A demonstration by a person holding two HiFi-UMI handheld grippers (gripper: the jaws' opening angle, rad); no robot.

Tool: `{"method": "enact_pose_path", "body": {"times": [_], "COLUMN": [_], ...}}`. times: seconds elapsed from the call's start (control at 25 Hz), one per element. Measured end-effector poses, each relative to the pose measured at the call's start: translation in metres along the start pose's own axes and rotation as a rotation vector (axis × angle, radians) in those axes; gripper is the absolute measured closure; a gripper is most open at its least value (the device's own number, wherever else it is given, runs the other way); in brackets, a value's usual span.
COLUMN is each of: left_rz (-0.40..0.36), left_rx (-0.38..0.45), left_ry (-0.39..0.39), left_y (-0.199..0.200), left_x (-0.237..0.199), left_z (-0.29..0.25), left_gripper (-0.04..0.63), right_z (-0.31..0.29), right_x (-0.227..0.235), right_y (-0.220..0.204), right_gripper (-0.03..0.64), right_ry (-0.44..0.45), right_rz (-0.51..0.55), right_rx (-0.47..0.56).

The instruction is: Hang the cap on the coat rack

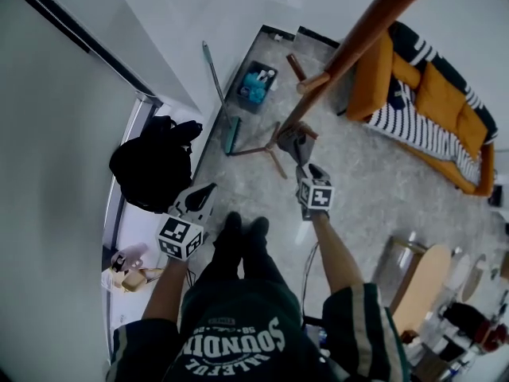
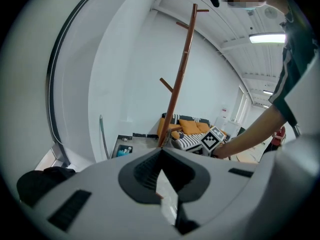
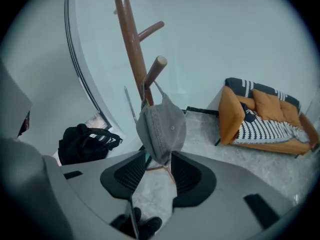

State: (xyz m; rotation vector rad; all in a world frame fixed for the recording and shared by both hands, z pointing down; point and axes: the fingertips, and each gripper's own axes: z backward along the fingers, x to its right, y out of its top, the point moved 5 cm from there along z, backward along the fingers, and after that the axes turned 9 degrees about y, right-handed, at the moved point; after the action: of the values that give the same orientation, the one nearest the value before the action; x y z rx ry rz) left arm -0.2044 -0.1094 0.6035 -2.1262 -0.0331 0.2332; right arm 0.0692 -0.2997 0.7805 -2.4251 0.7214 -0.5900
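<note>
- The gray cap (image 3: 161,129) hangs on a peg (image 3: 154,70) of the coat rack (image 3: 131,49).
- The right tool (image 3: 159,156) is open wide at the cap's bottom edge, not pinching it.
- The left tool (image 2: 161,153) is closed, with nothing in it.

White walls (image 1: 199,14), plain. Grey speckled stone-look floor (image 1: 358,181). Orange sofa (image 1: 429,102) against the far wall, orange cushions, black-and-white striped blanket (image 1: 406,130) across the seat. Black backpack (image 1: 151,161) on a white ledge by the left wall. Dark floor tray (image 1: 254,86) with blue items near the wall corner. Round light-wood table (image 1: 421,281) at lower right. Ceiling strip light (image 2: 267,37) on; lighting even, cool.
</note>
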Motion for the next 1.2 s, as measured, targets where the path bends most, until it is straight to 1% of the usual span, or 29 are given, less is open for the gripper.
{"method": "enact_pose_path", "body": {"times": [0.12, 0.32, 0.48, 0.6, 0.72, 0.84, 1.04, 1.2], "left_rz": [-0.011, -0.037, -0.064, -0.088, -0.112, -0.133, -0.16, -0.183], "left_rx": [0.013, 0.041, 0.067, 0.09, 0.114, 0.14, 0.189, 0.231], "left_ry": [-0.018, -0.055, -0.086, -0.105, -0.123, -0.14, -0.16, -0.171], "left_y": [0.004, 0.02, 0.037, 0.051, 0.066, 0.08, 0.103, 0.123], "left_x": [0.001, 0.007, 0.016, 0.022, 0.028, 0.034, 0.047, 0.053], "left_z": [-0.003, -0.011, -0.018, -0.023, -0.027, -0.031, -0.031, -0.028], "left_gripper": [0.595, 0.595, 0.595, 0.595, 0.595, 0.594, 0.595, 0.595], "right_z": [0.013, 0.037, 0.06, 0.083, 0.111, 0.14, 0.186, 0.226], "right_x": [-0.002, -0.02, -0.033, -0.044, -0.056, -0.07, -0.085, -0.099], "right_y": [0.0, 0.01, 0.02, 0.037, 0.06, 0.084, 0.118, 0.148], "right_gripper": [0.476, 0.485, 0.535, 0.568, 0.594, 0.601, 0.609, 0.617], "right_ry": [-0.024, 0.005, 0.019, 0.033, 0.045, 0.056, 0.073, 0.075], "right_rz": [-0.024, -0.018, 0.006, 0.041, 0.079, 0.096, 0.119, 0.161], "right_rx": [0.041, 0.107, 0.152, 0.228, 0.325, 0.417, 0.542, 0.649]}}
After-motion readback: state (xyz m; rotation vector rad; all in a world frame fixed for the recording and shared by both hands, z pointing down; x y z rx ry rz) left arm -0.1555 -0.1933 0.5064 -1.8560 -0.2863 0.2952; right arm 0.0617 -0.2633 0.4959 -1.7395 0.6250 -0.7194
